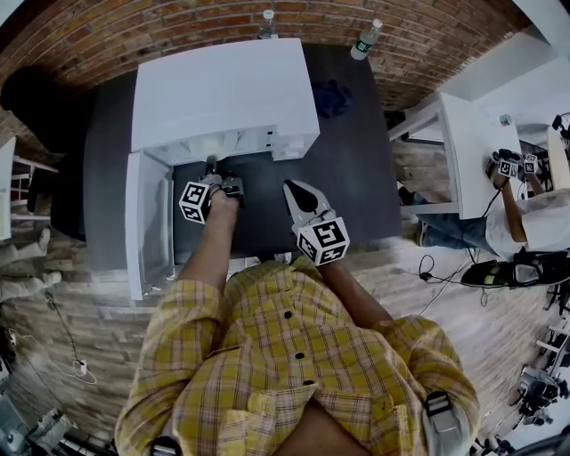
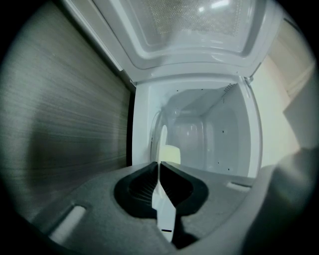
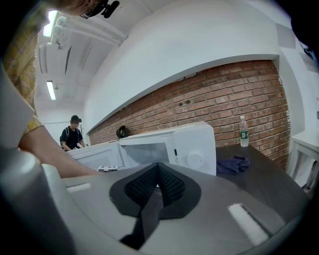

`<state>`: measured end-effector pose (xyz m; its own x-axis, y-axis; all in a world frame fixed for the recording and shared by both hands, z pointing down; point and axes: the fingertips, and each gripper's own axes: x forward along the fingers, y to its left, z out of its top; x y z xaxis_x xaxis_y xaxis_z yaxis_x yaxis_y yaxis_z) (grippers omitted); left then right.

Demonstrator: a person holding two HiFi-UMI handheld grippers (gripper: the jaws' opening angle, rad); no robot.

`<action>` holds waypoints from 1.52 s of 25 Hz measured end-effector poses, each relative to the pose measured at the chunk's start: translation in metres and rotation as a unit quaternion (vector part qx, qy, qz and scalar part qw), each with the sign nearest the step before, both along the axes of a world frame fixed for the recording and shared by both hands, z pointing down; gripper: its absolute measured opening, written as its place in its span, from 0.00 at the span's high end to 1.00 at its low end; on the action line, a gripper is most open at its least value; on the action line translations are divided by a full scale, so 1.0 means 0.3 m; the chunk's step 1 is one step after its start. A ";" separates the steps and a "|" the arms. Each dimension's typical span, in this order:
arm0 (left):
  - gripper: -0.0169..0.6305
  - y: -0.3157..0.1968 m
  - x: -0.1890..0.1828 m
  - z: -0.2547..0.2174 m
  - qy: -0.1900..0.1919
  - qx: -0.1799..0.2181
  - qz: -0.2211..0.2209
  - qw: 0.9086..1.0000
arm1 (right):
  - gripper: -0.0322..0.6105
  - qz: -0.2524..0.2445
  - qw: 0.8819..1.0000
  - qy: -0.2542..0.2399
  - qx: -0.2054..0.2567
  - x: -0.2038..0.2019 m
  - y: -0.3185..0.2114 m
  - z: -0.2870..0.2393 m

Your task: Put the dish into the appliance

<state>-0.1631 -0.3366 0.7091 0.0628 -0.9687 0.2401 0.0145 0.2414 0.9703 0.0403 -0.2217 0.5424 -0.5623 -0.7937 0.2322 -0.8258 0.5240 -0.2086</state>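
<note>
The brick wall (image 1: 178,27) ran behind everything. From overhead it curved round the dark bench (image 1: 356,169), and only the right gripper view showed white plaster and strip lights (image 3: 51,89) above it. On the bench sat the white microwave (image 1: 223,89), its door (image 1: 147,223) swung wide to the person's left. The head view gave me just its top and the door. The left gripper view looked straight into the pale cavity (image 2: 219,134) (a yellowish glow (image 2: 169,154) sat low at the back), and the right gripper view alone showed the front panel with its round knob (image 3: 195,159).

The person in the yellow checked shirt (image 1: 294,356) stood close against the bench edge. The left gripper (image 1: 214,169) was at the mouth of the opening. Its own view showed the jaws clamped on the dish (image 2: 164,214), a thin white plate seen edge-on and pointing into the cavity. From above I could not make the dish out. The right gripper (image 1: 292,189) hung over the bare bench beside it, jaws pressed together with nothing between them.

A blue cloth (image 1: 332,96) lay to the right of the microwave, and two bottles (image 1: 365,40) stood by the wall. Off to the right, another person (image 1: 525,223) was at a white table (image 1: 463,151).
</note>
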 end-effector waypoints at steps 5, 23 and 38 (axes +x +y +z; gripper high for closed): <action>0.95 -0.007 -0.002 0.000 -0.001 0.000 -0.002 1.000 | 0.94 0.002 1.000 0.001 -0.001 0.009 0.002 0.001; 0.90 0.000 0.005 0.009 0.012 -0.002 0.002 1.000 | 0.94 0.000 1.000 -0.003 -0.002 0.012 -0.005 0.001; 0.90 0.061 -0.003 -0.025 0.018 0.006 0.006 1.000 | 0.94 -0.006 1.000 -0.008 0.008 -0.005 0.031 -0.026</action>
